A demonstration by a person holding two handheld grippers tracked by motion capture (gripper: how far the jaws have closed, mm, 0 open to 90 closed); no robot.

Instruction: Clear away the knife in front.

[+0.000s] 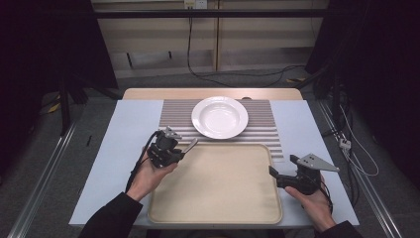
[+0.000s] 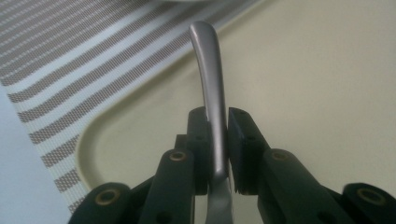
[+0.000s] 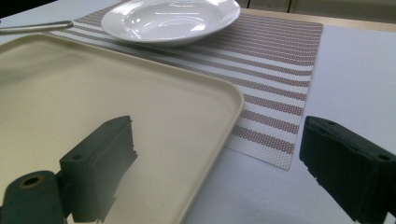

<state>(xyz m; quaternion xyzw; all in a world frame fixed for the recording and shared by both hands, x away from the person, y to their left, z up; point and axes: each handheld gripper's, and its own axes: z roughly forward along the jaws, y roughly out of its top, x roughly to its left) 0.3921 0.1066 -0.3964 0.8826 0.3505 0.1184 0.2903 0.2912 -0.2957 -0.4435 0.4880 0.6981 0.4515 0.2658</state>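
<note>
Nearest me is the beige tray [image 1: 218,186], bare, along the near edge of the table [image 1: 126,126]. My left gripper [image 1: 174,151] hangs over the tray's far left corner, jaws clamped on a metal utensil [image 2: 211,79] by its handle, which juts toward the striped placemat [image 1: 173,115]; I cannot tell whether it is a spoon, fork or knife, since its working end is hidden below the jaws. My right gripper [image 1: 273,173] waits at the tray's right edge, jaws wide apart and holding nothing. The white plate [image 1: 220,117] sits in the middle of the placemat, beyond the tray's far edge. I judge the utensil is bound for the mat beside the plate: carry it level, keep the pinch firm, lower until it lies flat, then release
</note>
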